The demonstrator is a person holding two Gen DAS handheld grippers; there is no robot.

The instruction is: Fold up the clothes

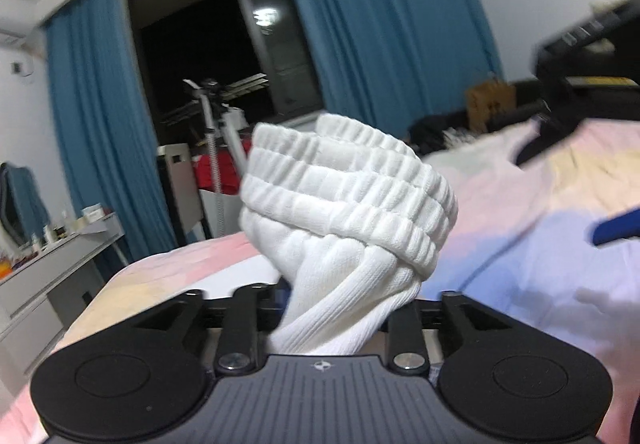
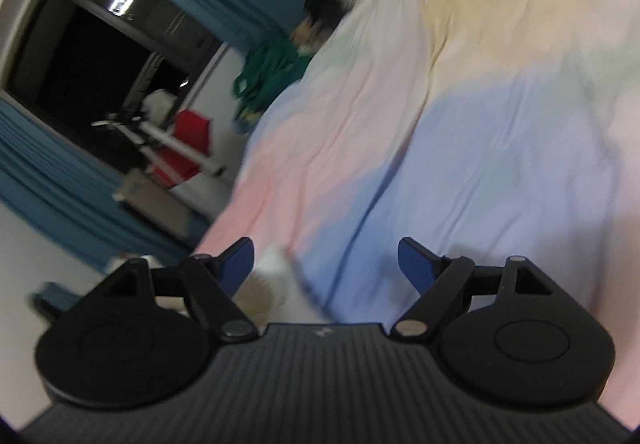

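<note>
A white ribbed sock bundle (image 1: 344, 203), its cuff rolled over itself, sticks up out of my left gripper (image 1: 332, 308), which is shut on its lower part and holds it above the pastel bedsheet (image 1: 520, 244). The left fingertips are hidden by the fabric. My right gripper (image 2: 326, 264) is open with nothing between its blue pads (image 2: 416, 264); it hovers tilted over the bedsheet (image 2: 460, 123). A blurred white bit of cloth (image 2: 276, 284) shows just below its left finger. The right gripper's body also shows at the right edge of the left wrist view (image 1: 580, 83).
Blue curtains (image 1: 380, 23) frame a dark window. A drying rack (image 1: 216, 115) and red items stand beside the bed. A grey desk (image 1: 48, 268) with small items is at left. Dark clothes (image 2: 332, 3) and a green garment (image 2: 268, 79) lie at the bed's far edge.
</note>
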